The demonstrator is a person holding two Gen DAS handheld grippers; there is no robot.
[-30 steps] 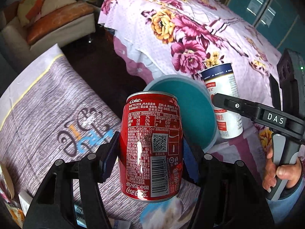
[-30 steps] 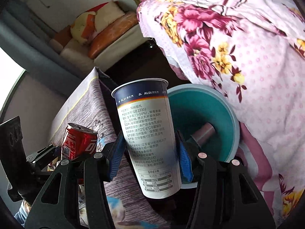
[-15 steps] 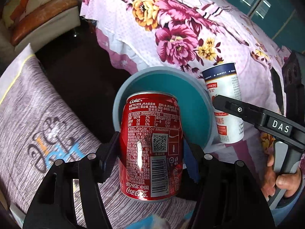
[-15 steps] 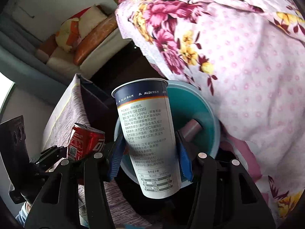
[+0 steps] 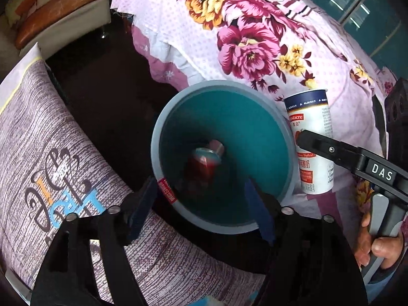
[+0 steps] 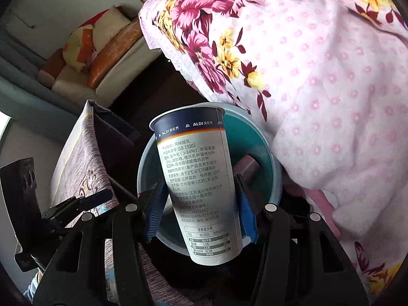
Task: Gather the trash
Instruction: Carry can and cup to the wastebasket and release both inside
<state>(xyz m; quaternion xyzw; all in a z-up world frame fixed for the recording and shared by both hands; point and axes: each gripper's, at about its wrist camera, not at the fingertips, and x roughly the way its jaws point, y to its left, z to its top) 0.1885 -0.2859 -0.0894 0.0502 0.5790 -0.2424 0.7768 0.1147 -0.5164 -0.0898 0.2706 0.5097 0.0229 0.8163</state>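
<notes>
A red Coke can (image 5: 204, 163), blurred, is down inside the teal trash bin (image 5: 156, 137), next to a pinkish tube (image 5: 216, 145). Above the bin my left gripper (image 5: 200, 191) has its jaws opening, and nothing is between the blue pads. My right gripper (image 6: 200, 193) is shut on a white and navy ALDI yogurt cup (image 6: 199, 178), held upright over the bin's (image 6: 276, 178) near rim. In the left wrist view the same cup (image 5: 312, 137) hangs at the bin's right edge, and one right finger (image 5: 329, 149) crosses it.
A pink floral bedspread (image 5: 255, 38) hangs down against the bin's far side. A grey-purple printed cover (image 5: 51, 153) lies to the left. Dark floor (image 5: 107, 89) runs back to a sofa with cushions (image 5: 51, 12). A person's hand (image 5: 377, 244) grips the right handle.
The left gripper has opened and the Coke can has left it and dropped into the bin. Both grippers have come lower and nearer the bin. The right gripper still holds the cup.
</notes>
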